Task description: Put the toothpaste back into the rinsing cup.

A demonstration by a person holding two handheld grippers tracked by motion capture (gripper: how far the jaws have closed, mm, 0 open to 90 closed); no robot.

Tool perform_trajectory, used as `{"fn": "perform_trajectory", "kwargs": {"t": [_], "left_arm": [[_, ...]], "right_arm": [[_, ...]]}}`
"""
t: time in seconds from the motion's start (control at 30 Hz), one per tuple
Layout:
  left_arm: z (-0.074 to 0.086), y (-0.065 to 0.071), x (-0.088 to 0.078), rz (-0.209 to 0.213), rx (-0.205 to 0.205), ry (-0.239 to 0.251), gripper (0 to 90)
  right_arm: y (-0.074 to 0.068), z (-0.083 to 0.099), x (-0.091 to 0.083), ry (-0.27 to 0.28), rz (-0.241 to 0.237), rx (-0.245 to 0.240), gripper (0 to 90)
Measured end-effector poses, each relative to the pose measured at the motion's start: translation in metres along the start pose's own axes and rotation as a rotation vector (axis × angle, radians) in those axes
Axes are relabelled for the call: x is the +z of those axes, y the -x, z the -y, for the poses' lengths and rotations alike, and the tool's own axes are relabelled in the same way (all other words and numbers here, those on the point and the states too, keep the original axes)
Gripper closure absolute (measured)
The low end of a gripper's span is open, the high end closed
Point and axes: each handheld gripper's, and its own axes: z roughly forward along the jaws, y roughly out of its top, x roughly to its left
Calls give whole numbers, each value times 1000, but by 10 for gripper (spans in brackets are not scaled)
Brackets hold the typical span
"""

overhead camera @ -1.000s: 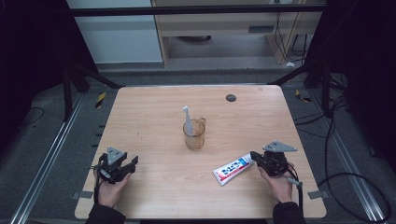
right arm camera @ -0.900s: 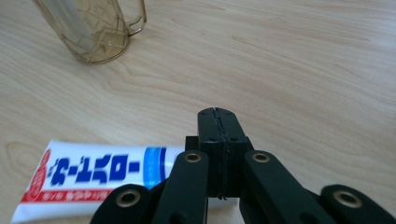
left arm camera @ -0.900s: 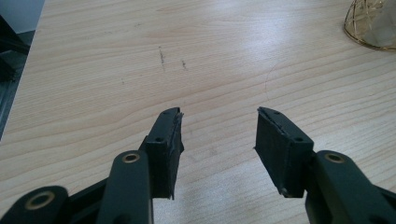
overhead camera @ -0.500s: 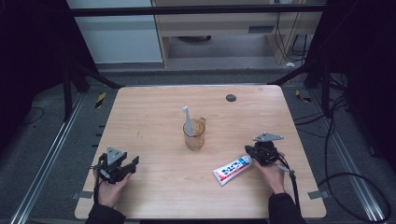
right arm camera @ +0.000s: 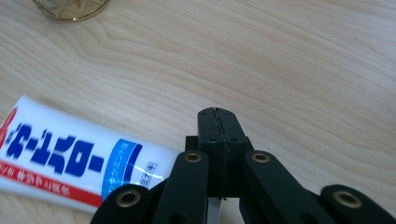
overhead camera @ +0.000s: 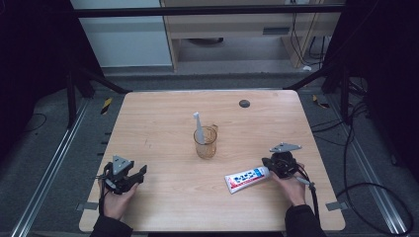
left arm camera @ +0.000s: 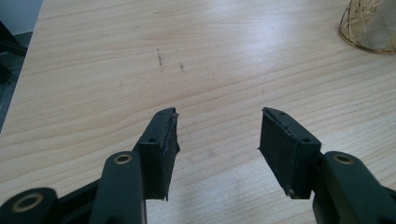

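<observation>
One end of the toothpaste tube [right arm camera: 70, 154] disappears beneath the closed right tool [right arm camera: 218, 114].

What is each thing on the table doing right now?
Left gripper: open, nothing between its jaws; they have just been opening.
Right gripper: shut, empty, beside the toothpaste's cap end.
Toothpaste: lying flat on the table.
Cup: upright, mid-table.
Toothbrush: standing in the cup, leaning.
</observation>
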Motion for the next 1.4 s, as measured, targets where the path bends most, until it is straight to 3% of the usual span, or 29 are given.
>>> {"fn": "perform_trajectory", "kwargs": {"t": [0.2,0.6,1.4], "left_arm": [[0,0,0,3,5,1,459],[0,1,0,7,5,-1,452],[1,1,0,11,11,-3,446]], "right_arm": [[2,6,-8,-14,-7,5,900],[-4,19,-23,-35,-22,-30,900],[-29,36,-38,-68,-90,-60,900]]}}
